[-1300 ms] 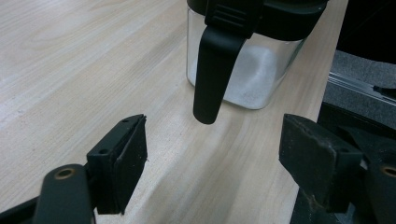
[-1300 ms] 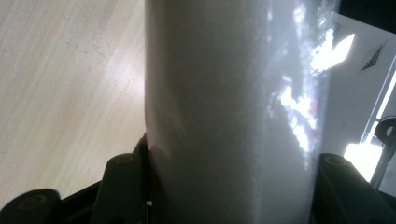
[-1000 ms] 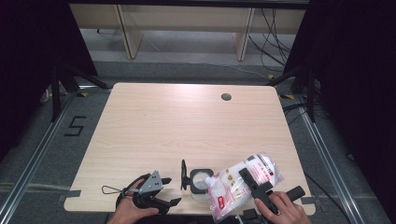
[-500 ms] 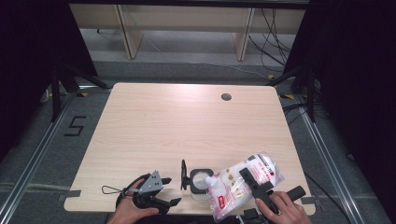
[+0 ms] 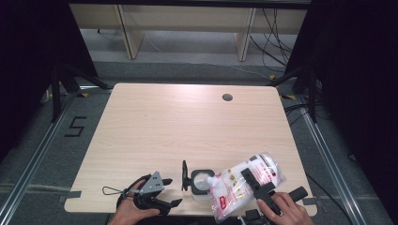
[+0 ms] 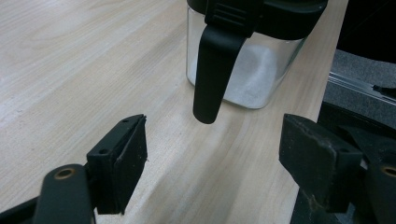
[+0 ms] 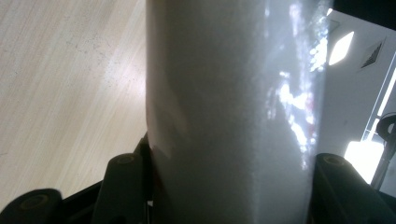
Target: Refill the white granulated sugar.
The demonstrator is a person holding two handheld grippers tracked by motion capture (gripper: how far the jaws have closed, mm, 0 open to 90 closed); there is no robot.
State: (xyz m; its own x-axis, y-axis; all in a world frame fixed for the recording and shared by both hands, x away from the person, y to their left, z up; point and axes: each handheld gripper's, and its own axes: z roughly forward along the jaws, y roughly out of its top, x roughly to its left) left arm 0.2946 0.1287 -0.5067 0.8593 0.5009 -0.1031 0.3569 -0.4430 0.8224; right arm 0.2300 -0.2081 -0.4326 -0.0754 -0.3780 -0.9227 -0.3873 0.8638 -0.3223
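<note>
Wooden table [image 5: 187, 126], white bag [image 5: 244, 183] clamped in right tool [image 5: 256, 185], tilted over jar [image 5: 201, 183]

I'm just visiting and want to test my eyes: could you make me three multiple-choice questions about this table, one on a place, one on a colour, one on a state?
1. Where does the clear jar stand?
A. at the table's far edge by the round hole
B. near the table's front edge, between the two grippers
C. on the floor

2. What colour is the jar's lid?
A. black
B. red
C. yellow

3. How are the left gripper's jaws?
A. shut on the jar
B. shut on the bag
C. open, with nothing between them

Answers:
1 B, the high view shows the jar close to the front edge of the table, with the left gripper on one side and the right gripper on the other.
2 A, the flipped-up lid is black.
3 C, its two pads stand wide apart over bare wood, short of the jar, while the right gripper clamps the bag of white powder.
</note>
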